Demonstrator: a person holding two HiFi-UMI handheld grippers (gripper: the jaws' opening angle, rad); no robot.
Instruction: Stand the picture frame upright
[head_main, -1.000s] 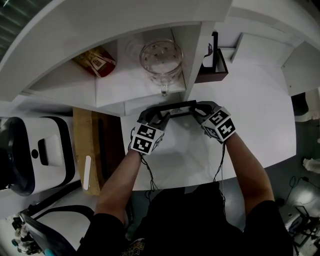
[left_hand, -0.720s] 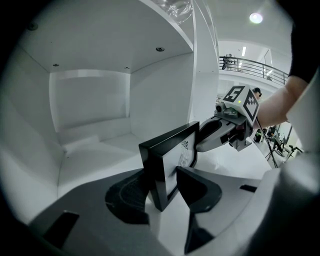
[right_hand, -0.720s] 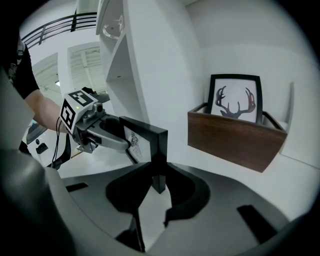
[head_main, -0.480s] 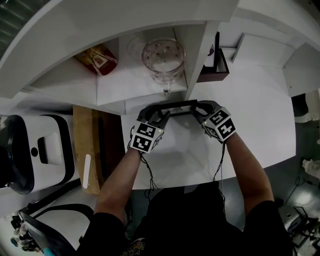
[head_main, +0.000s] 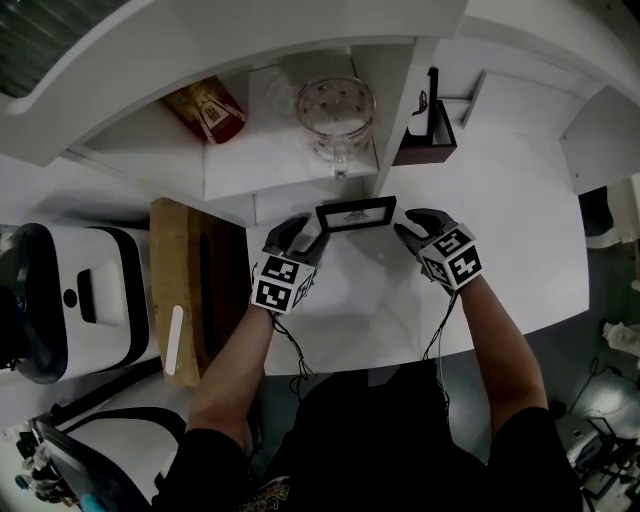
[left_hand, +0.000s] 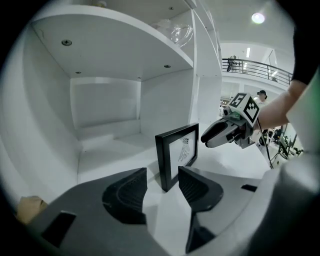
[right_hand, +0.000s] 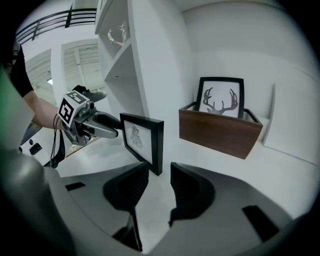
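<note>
While upright, frame (head_main: 356, 214) on white table (head_main: 520, 250).

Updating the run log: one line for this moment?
picture frame: upright | left tongs: just opening, empty | right tongs: just opening, empty

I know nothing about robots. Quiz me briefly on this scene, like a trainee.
1. True or false: the picture frame lies flat.
2. Is the left gripper or the right gripper clamping the frame?
3. What stands in the wooden box? A antler picture, B mug, C bottle.
Key: 1 false, it stands upright. 2 No: both grippers' jaws have just been opening; the frame's ends sit at their mouths, unpressed. 3 A.
</note>
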